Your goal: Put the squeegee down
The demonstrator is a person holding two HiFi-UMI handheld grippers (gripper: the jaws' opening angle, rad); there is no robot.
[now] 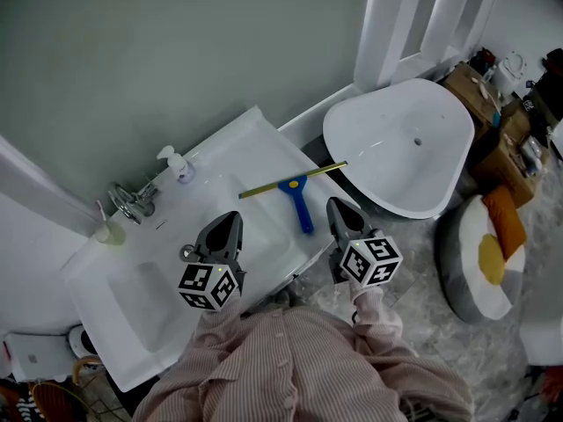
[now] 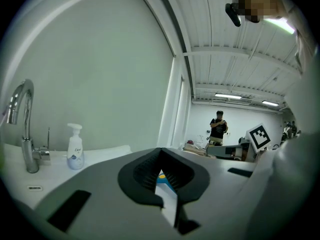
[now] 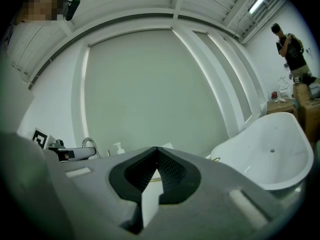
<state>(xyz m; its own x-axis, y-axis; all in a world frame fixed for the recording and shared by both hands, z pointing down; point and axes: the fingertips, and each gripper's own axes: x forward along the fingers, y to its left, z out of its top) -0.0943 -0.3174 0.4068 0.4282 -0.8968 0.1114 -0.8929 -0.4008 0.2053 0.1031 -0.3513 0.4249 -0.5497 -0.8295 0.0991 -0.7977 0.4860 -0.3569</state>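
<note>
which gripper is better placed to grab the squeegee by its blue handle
Right. The right gripper sits just beside the squeegee handle's free end on the sink counter; the left gripper is farther off. Both are shut and empty.

Soft, even white light from ceiling strip lights (image 2: 227,96); one flares at the left gripper view's top right. Shadows on the sink counter (image 1: 264,143) faint. Gripper views fisheye-bent, black-vignetted corners, near foreground blurred. Head view sharp, slightly dim

Two tools (image 1: 230,220) (image 1: 338,206), one squeegee (image 1: 297,196), one soap bottle (image 1: 180,167), one tap (image 1: 132,202), one bathtub (image 1: 396,148).
</note>
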